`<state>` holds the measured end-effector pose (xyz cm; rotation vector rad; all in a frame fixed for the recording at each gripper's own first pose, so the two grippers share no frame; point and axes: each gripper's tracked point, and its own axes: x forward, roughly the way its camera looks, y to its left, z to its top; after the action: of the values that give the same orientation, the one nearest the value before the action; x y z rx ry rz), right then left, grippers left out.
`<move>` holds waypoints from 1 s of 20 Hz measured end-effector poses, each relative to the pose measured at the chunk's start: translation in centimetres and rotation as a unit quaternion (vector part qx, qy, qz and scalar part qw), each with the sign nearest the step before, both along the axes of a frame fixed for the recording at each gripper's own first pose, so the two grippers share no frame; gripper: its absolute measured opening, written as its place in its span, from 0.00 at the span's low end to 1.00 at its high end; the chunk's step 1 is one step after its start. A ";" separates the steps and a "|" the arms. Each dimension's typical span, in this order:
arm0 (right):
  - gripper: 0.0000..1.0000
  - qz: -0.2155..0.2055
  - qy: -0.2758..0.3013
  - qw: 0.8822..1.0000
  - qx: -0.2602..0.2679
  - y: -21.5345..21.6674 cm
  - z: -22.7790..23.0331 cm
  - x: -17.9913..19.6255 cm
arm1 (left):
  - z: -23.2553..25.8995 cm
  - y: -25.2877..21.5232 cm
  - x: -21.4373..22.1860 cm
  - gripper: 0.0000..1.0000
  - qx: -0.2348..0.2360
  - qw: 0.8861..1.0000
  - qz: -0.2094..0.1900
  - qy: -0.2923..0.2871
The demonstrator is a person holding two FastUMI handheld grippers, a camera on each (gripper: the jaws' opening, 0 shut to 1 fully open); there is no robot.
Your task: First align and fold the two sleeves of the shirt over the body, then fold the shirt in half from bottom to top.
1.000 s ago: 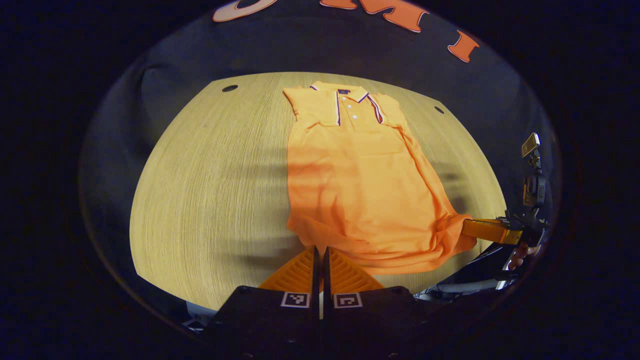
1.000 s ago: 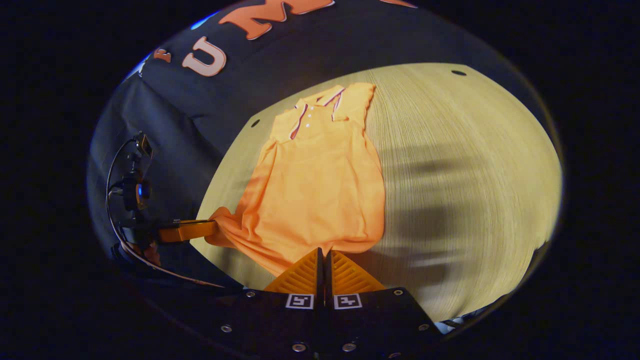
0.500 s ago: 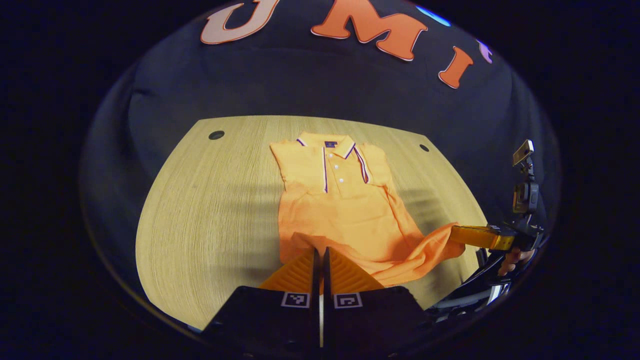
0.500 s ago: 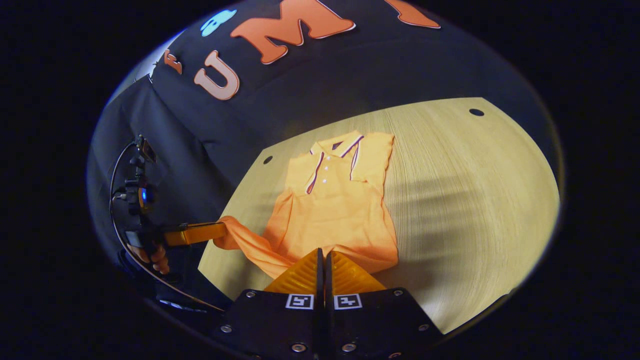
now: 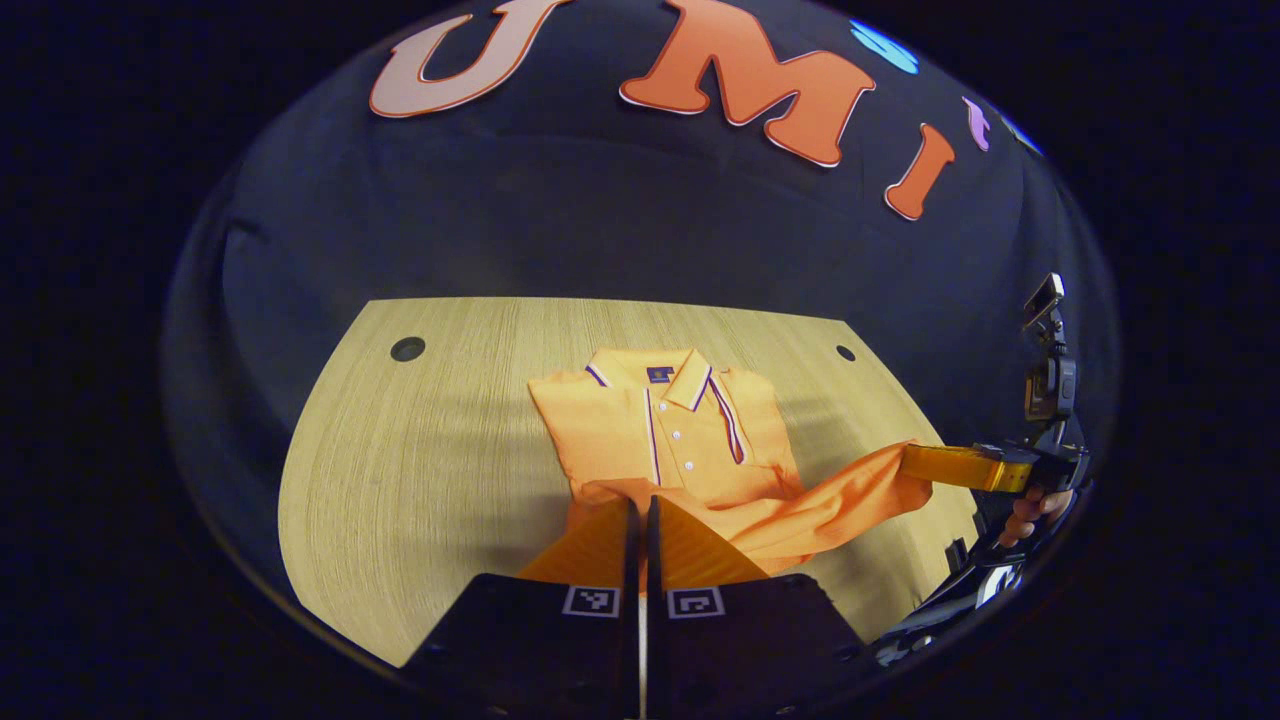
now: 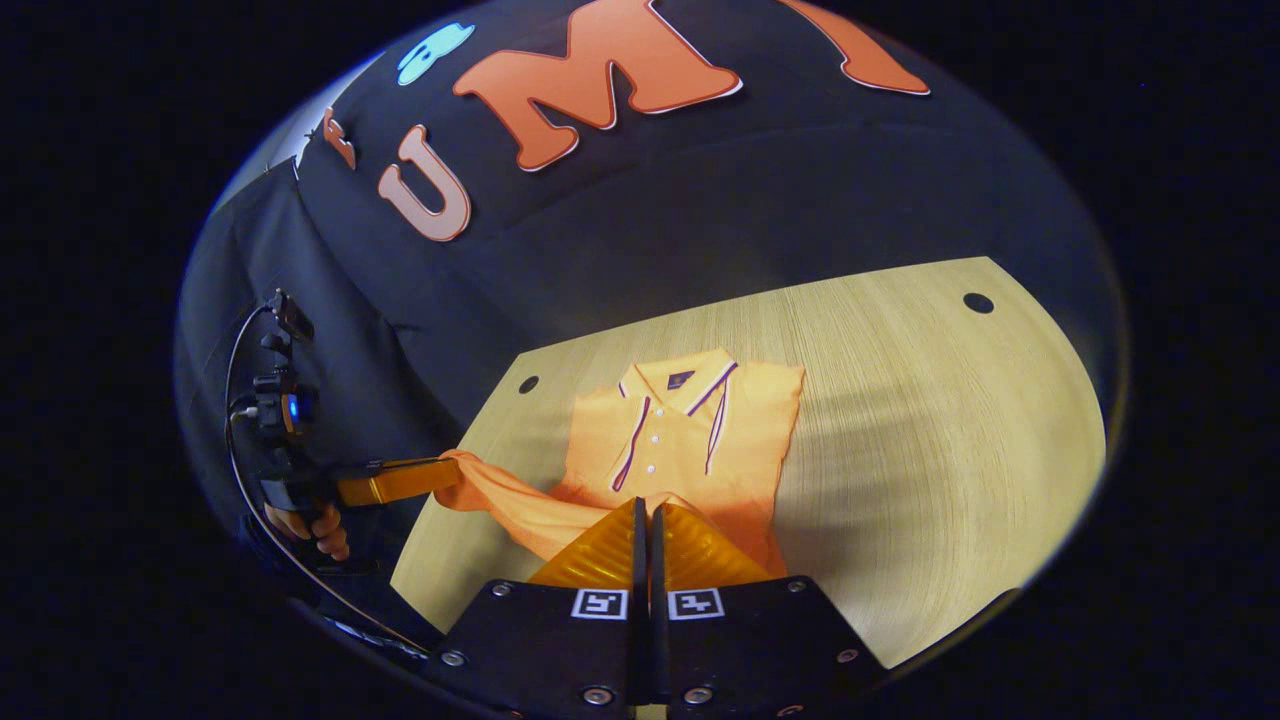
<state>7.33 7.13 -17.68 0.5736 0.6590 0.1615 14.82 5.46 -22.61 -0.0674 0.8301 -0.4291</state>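
An orange polo shirt (image 5: 690, 440) lies on the wooden table (image 5: 430, 450), collar at the far end and sleeves folded in over the body. Its bottom hem is raised off the table and hangs between the two grippers. In the left gripper view, my left gripper (image 5: 640, 512) is shut on one corner of the hem, and farther right the right gripper (image 5: 915, 462) holds the other corner. In the right gripper view, the shirt (image 6: 700, 435) shows with its collar up, my right gripper (image 6: 645, 515) is shut on the hem, and the left gripper (image 6: 445, 475) pinches the stretched cloth.
A hand (image 5: 1030, 505) grips the right gripper's handle, and another hand (image 6: 315, 525) grips the left one's. The table has small round holes (image 5: 407, 349) near its far corners (image 6: 978, 302). The booth's dark cloth wall rises behind the far edge. Bare wood (image 6: 950, 420) flanks the shirt.
Both grippers have lifted the hem off the table and carried it toward the collar. Less of the shirt's lower body lies flat than a second ago.
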 end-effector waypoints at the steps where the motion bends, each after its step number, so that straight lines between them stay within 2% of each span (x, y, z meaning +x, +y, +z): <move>1: 0.01 -0.002 0.000 1.000 -0.004 -0.2 0.1 1.4 | 0.0 -0.1 1.7 0.02 -0.002 1.000 0.000 -0.003; 8: 0.00 -0.012 0.012 1.000 -0.022 -2.0 -1.2 10.2 | -1.4 -0.1 12.3 0.03 -0.014 1.000 0.007 -0.010; 9: 0.00 -0.012 0.015 0.999 -0.027 -2.3 -1.6 11.3 | -1.6 -0.1 13.7 0.00 -0.015 1.000 0.007 -0.014; 10: 0.00 -0.013 0.018 0.999 -0.033 -2.6 -2.0 12.6 | -2.2 0.0 15.1 0.03 -0.011 1.000 0.005 -0.014; 15: 0.01 -0.024 0.051 0.997 -0.053 -4.8 -5.1 18.9 | -6.0 -0.2 20.5 0.03 0.014 1.000 0.010 0.005; 17: 0.01 -0.042 0.074 0.994 -0.066 -6.3 -7.1 20.8 | -7.5 -0.4 22.3 0.03 0.017 1.000 0.017 0.016; 20: 0.02 -0.085 0.088 0.991 -0.056 -8.6 -8.7 22.8 | -8.5 -0.2 25.2 0.03 0.031 0.999 0.036 0.004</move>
<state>30.13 -1.47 -26.35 0.5362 0.7819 -0.0872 40.01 5.24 -31.06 -0.0402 0.8457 -0.3356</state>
